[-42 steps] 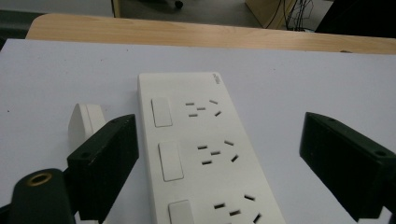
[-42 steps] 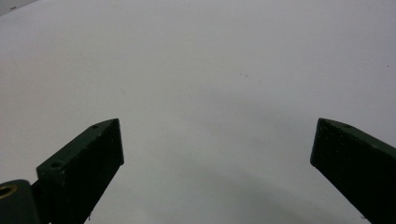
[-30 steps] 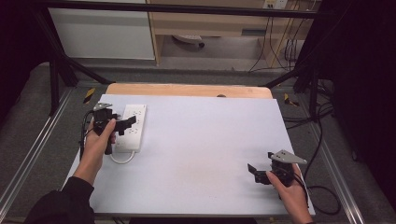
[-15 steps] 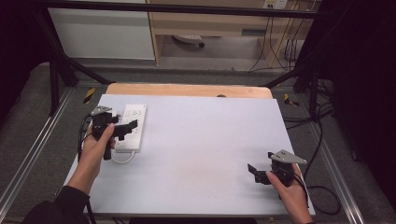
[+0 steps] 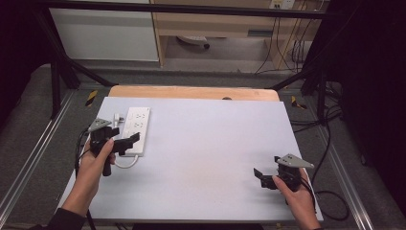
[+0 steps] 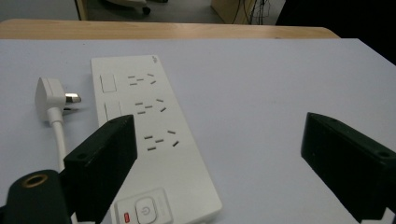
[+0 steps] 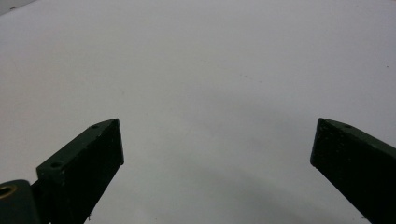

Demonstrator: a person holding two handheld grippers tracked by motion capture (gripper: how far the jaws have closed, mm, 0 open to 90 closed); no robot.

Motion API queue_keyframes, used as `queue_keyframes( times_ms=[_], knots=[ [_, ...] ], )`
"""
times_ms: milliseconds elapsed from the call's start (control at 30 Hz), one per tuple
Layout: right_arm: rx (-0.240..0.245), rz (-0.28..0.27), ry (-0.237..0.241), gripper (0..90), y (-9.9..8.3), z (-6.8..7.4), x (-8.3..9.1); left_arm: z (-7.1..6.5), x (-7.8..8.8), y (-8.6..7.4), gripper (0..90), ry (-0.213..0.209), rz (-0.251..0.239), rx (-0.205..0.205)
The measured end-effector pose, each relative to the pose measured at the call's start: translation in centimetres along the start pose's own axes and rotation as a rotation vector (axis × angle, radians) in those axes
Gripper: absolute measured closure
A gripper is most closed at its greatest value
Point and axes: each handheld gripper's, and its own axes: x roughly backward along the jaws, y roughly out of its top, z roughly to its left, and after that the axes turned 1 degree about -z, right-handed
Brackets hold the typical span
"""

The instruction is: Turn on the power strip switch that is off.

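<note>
Desk: white desk with a wooden strip showing along its far edge; most of the surface is bare.
Power strip: white power strip lies flat near the desk's left edge, long axis running away from the person; in the left gripper view it shows three rows of sockets, two blank rectangles beside the upper rows, and a round power button with a small red light at its near end.
Plug: white plug lies on the desk just beside the strip's far-left side, metal prongs pointing toward the strip without touching it; its white cord runs back toward the person and, in the high view, curls out past the strip's near end.
Left tool: left tool is held in the person's left hand just above the near end of the power strip, jaws spread wide and holding nothing; in its own view one jaw hangs over the strip's left edge and the other over bare desk to the strip's right.
Right tool: right tool is held in the right hand near the desk's front right corner, well apart from the strip; jaws spread wide over bare desk, gripping nothing.
Surroundings: dark frame posts, grey floor and loose cables around the desk.
</note>
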Motion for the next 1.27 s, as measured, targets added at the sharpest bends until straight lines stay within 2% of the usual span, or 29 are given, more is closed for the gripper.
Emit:
queue_keyframes(
  times_ms=[233, 433, 633, 800, 900, 1033, 1133, 1200, 1267],
  knots=[
    [0.005, -0.001, -0.001, 3.1, 0.0, 0.0, 0.0, -0.6, 1.8, -1.6, 11.0, -0.012, -0.02, 0.008],
    [0.004, -0.002, 0.002, 3.0, 0.0, 0.0, 0.0, -0.7, 3.5, -3.0, 11.2, -0.008, -0.049, 0.019],
    [0.001, -0.001, -0.001, 3.1, 0.0, 0.0, 0.1, -1.1, 4.4, -4.8, 11.8, -0.008, -0.053, 0.022],
    [0.0, -0.005, -0.005, 3.0, 0.0, -0.1, 0.1, -1.6, 4.9, -6.1, 11.7, -0.006, -0.03, -0.013],
    [0.0, -0.007, -0.006, 3.0, 0.0, -0.1, 0.1, -1.7, 5.1, -7.1, 11.7, -0.008, -0.018, -0.007],
    [-0.01, -0.005, -0.014, 3.0, -0.1, -0.3, 0.0, -2.0, 5.1, -8.7, 11.8, -0.014, 0.027, -0.037],
    [-0.025, 0.002, -0.027, 3.0, -0.1, -0.6, -0.2, -2.3, 5.2, -9.7, 11.6, -0.003, 0.042, -0.068],
    [-0.038, 0.022, -0.044, 3.1, -0.2, -0.8, -0.5, -2.4, 5.1, -10.1, 11.6, 0.004, 0.068, -0.094],
    [-0.033, 0.057, -0.06, 3.2, -0.4, -0.9, -1.1, -2.3, 4.9, -10.1, 11.7, 0.012, 0.076, -0.098]
  ],
)
